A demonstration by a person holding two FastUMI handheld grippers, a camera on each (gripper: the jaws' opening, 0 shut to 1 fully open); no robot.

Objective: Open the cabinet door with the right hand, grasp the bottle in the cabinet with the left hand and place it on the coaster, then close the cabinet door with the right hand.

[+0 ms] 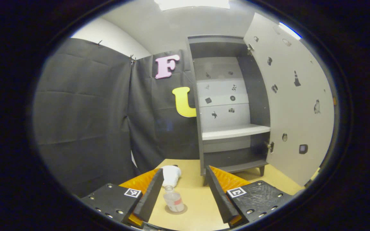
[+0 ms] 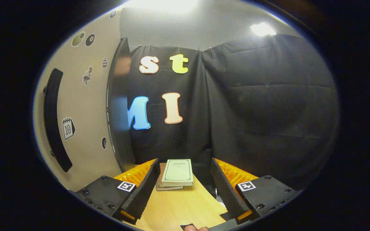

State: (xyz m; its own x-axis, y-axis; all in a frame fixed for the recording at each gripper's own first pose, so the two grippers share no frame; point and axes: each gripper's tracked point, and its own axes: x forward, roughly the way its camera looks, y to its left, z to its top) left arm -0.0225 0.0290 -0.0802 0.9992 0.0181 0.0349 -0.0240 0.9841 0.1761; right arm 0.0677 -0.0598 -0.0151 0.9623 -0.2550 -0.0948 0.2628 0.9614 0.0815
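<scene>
Standing on the coaster (image 1: 176, 210) at 6 o'clock, the bottle (image 1: 173, 199) sits between the left gripper's (image 1: 181, 192) wide, empty jaws. Right gripper (image 2: 183, 189), open and empty, faces away; door (image 2: 85, 128) at 9 awaits closing.

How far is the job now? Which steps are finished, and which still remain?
Done: the cabinet door stands open, and the bottle stands upright on the coaster on the table, out of the cabinet. In hand: nothing; the left gripper is open around the bottle without pressing it, and the right gripper is open and empty beside the door, near some books. Left: closing the door.
</scene>
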